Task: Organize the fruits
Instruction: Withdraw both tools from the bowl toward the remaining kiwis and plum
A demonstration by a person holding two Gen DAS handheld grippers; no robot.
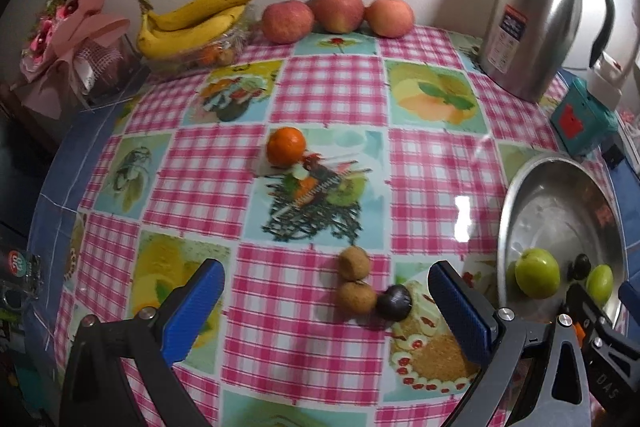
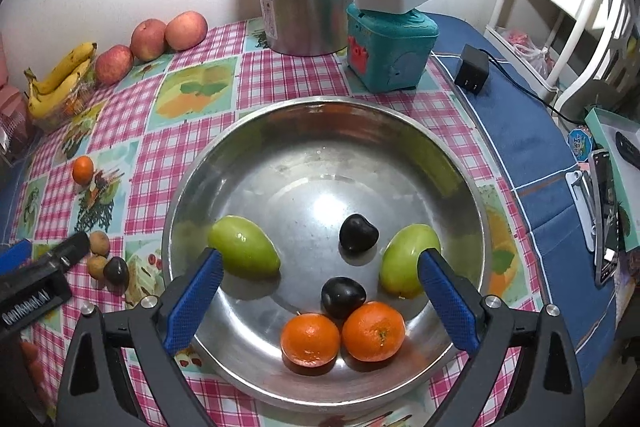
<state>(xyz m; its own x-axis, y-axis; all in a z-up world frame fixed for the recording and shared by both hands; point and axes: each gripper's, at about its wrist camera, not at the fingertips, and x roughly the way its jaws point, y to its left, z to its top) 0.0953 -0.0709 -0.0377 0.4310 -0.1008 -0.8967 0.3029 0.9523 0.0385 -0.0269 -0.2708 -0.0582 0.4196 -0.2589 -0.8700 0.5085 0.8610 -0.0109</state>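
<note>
A steel bowl [image 2: 248, 155] on the checked tablecloth holds two green fruits [image 2: 244, 246], two dark plums [image 2: 358, 233] and two oranges [image 2: 373, 331]. My right gripper [image 2: 320, 263] hangs over the bowl, open and empty, with the oranges just below its fingers. On the cloth left of the bowl lie two small brown fruits [image 1: 354, 263] and a dark plum [image 1: 395, 302]. My left gripper [image 1: 324, 287] stands open above them, with nothing between its fingers. A lone orange [image 1: 286, 146] rests farther back, mid-table.
Bananas [image 1: 192, 21] over a clear tray and three apples [image 1: 339, 9] line the back wall. A steel jug [image 1: 536, 15] and a teal box [image 2: 386, 47] stand behind the bowl. A pink bouquet [image 1: 76, 27] is at the far left. A charger [image 2: 472, 69] lies on the blue cloth.
</note>
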